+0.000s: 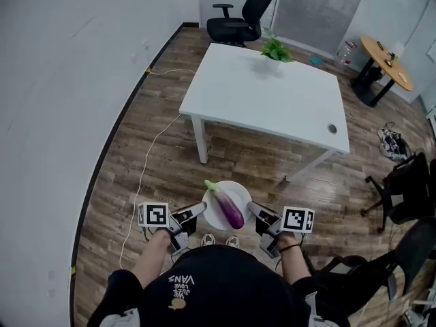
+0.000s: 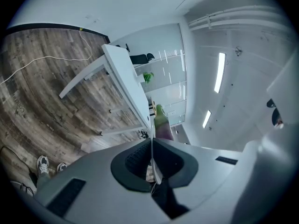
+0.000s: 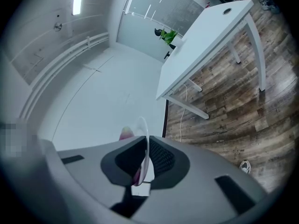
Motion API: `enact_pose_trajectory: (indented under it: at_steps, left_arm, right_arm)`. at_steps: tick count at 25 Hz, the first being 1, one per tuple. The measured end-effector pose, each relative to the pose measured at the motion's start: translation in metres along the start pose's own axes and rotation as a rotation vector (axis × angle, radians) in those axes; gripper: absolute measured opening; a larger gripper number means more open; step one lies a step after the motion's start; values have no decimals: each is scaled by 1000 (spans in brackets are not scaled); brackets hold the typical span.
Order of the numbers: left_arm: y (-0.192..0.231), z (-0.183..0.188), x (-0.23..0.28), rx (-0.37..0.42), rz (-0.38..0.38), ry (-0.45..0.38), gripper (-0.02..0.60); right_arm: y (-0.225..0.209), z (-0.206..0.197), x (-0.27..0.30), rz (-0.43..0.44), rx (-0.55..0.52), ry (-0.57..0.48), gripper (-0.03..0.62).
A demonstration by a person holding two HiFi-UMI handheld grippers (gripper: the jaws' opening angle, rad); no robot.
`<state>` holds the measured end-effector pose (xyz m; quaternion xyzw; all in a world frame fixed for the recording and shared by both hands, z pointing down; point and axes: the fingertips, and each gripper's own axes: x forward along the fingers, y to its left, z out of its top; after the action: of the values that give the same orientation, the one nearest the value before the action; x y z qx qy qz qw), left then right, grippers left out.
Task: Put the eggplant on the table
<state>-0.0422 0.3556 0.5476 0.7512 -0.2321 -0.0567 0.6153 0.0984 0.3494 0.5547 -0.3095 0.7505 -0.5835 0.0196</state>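
The eggplant [image 1: 228, 206], purple with a green stem end, lies diagonally across a white plate [image 1: 239, 194] in the lower middle of the head view, above the wooden floor [image 1: 163, 155]. The left tool [image 1: 200, 209] is clamped on the plate's left rim and the right tool [image 1: 253, 208] on its right rim. Both reach inward and slightly downward from the person's forearms at the bottom edge. The white table [image 1: 272, 97] stands well apart in the upper middle, with a potted plant [image 1: 275, 50] at its far edge.
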Motion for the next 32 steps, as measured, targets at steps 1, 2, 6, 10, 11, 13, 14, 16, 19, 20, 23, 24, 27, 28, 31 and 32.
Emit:
enact_pose_trajectory:
  at_steps: [1, 2, 6, 10, 11, 13, 14, 16, 19, 20, 23, 24, 27, 28, 31, 32]
  left_arm:
    - [0, 1, -1, 3, 0, 1, 21]
    - [1, 3, -3, 11, 1, 3, 21]
    - [6, 10, -12, 10, -4, 7, 21]
    - [8, 16, -19, 8, -12, 16, 21]
    - [8, 17, -20, 8, -14, 20, 21]
    - [9, 19, -24, 11, -18, 28, 21]
    - [10, 20, -26, 13, -19, 31, 21]
    - [13, 24, -28, 17, -20, 36, 21]
    - [15, 31, -29, 14, -22, 39, 21]
    - [15, 33, -29, 13, -21, 38, 21]
    - [19, 41, -25, 10, -15, 39, 23]
    - [20, 44, -22, 7, -13, 39, 21]
    - [22, 55, -12, -1, -13, 33, 21]
    - [22, 60, -8, -2, -15, 29, 22]
    - [22, 74, 4, -6, -18, 17, 21]
    - [23, 78, 8, -7, -17, 12, 21]
  right_arm:
    - [0, 0, 1, -1, -1, -1, 35]
    - [1, -1, 3, 2, 0, -3, 35]
    - [9, -4, 15, 17, 16, -16, 35]
    - [13, -6, 23, 14, 23, -32, 35]
    - [14, -6, 24, 13, 24, -37, 35]
    - [15, -7, 28, 9, 23, -45, 35]
    - [15, -7, 29, 3, 20, -47, 35]
    - [14, -7, 33, -6, 16, -51, 35]
    - [18, -4, 41, 14, 30, -61, 35]
    - [18, -3, 43, 19, 34, -62, 35]
    - [16, 5, 48, 18, 35, -55, 35]
    - [15, 10, 50, 17, 33, -51, 35]
    - [11, 26, 54, 14, 30, -43, 35]
    - [10, 32, 56, 14, 28, -39, 34]
    - [6, 52, 61, 14, 13, -26, 35]
    - [4, 59, 62, 16, 12, -24, 35]
